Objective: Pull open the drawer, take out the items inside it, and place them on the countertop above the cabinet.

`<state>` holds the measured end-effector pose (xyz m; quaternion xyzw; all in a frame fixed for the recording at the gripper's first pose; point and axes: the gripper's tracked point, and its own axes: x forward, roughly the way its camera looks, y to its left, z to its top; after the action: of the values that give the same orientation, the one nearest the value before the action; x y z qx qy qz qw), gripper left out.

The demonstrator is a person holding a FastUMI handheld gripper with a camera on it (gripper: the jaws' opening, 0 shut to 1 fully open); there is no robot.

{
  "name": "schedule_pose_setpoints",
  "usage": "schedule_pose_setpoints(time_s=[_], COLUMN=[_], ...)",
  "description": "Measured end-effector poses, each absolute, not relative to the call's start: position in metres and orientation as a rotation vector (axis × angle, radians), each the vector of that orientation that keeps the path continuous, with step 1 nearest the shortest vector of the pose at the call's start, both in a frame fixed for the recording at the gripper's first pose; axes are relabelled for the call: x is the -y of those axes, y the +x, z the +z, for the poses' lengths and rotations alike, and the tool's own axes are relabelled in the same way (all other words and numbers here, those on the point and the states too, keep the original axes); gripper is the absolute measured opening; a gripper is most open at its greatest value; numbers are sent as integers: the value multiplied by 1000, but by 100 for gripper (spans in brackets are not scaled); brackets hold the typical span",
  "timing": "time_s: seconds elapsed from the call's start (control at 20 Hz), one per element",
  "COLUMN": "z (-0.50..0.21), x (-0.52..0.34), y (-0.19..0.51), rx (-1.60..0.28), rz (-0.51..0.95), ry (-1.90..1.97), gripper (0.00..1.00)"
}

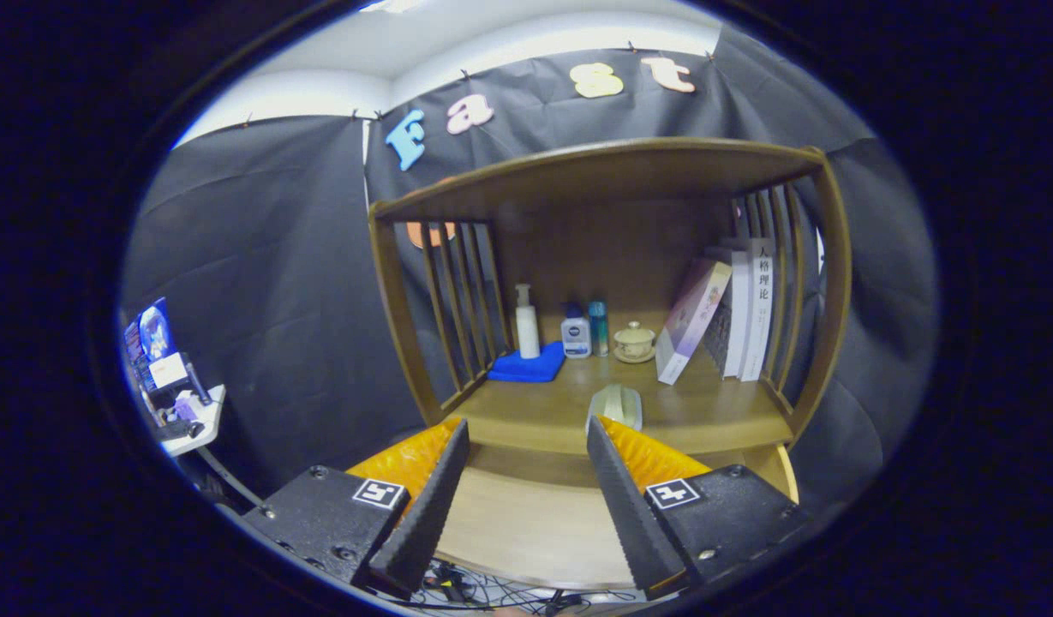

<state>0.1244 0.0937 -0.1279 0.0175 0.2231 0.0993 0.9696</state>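
Tongs (526, 428) apart, empty, poised over open drawer (535, 523). Beyond right fingertip, pale computer mouse (616, 404) lying on surface (706, 411), near lidded cup (634, 341) and leaning books (732, 313).

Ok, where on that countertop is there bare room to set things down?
The gripper is open, nothing between its jaws. Bare wood lies on the countertop front, between the blue cloth and the pale mouse-like object, and right of that object, before the books. The back is crowded: pump bottle, two small bottles, lidded cup.
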Motion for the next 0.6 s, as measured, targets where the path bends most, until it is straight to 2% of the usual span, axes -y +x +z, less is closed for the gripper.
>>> schedule_pose_setpoints(time_s=[0.3, 0.6], z=[-149, -215], x=[-88, -74], y=[61, 18], rx=[-332, -316], rz=[203, 140], ry=[22, -75], gripper=[91, 95])
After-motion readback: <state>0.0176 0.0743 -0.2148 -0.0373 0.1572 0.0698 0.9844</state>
